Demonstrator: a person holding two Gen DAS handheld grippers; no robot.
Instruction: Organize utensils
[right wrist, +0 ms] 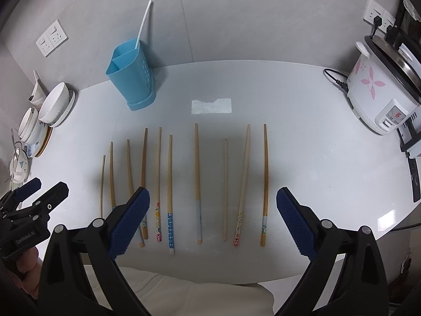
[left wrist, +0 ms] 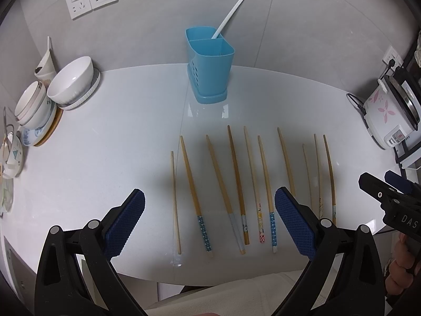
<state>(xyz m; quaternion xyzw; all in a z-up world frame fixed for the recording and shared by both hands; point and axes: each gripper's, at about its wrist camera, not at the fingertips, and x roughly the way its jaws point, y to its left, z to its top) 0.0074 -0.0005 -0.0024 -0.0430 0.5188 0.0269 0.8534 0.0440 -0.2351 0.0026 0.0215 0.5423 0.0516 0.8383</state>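
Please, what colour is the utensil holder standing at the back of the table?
The utensil holder is light blue, clearest in the left wrist view.

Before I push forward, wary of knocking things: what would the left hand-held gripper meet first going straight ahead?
Probably the row of wooden chopsticks lying on the white table between its open fingers; farther on, the blue plastic utensil holder. Depth is unclear.

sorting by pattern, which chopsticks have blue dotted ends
Two: the second from the left and the sixth. The others' ends are plain, pale or floral.
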